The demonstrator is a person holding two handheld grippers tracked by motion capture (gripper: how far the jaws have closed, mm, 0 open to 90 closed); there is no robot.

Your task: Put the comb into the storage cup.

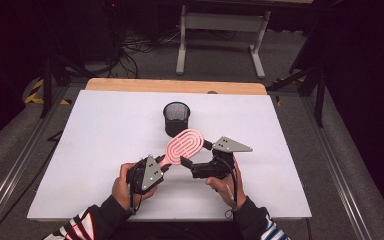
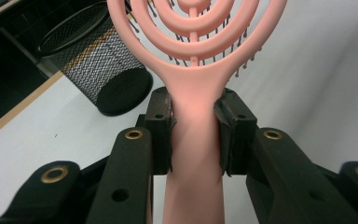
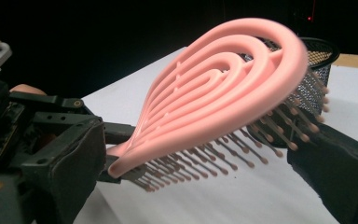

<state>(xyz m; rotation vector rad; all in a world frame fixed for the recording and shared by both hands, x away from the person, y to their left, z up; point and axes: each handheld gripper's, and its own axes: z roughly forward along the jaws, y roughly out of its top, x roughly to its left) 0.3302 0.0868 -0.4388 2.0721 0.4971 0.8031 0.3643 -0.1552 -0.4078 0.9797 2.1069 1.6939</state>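
Note:
A pink vented hairbrush (image 1: 185, 143) is held above the white table (image 1: 105, 150), bristles down, head pointing towards a black mesh cup (image 1: 176, 118). My left gripper (image 1: 159, 162) is shut on the brush's handle (image 2: 195, 140), its pads pressing both sides just below the head. My right gripper (image 1: 196, 154) is open, one jaw on each side of the brush head (image 3: 214, 98). In the right gripper view the bristles reach close to its right jaw. The mesh cup (image 2: 102, 70) stands upright just beyond the brush, and its rim (image 3: 319, 46) shows behind the head.
The white table top has a wooden strip (image 1: 175, 86) along its far edge. Metal rails (image 1: 15, 165) run along both sides of the table. A white frame (image 1: 220, 35) and cables lie on the floor beyond it.

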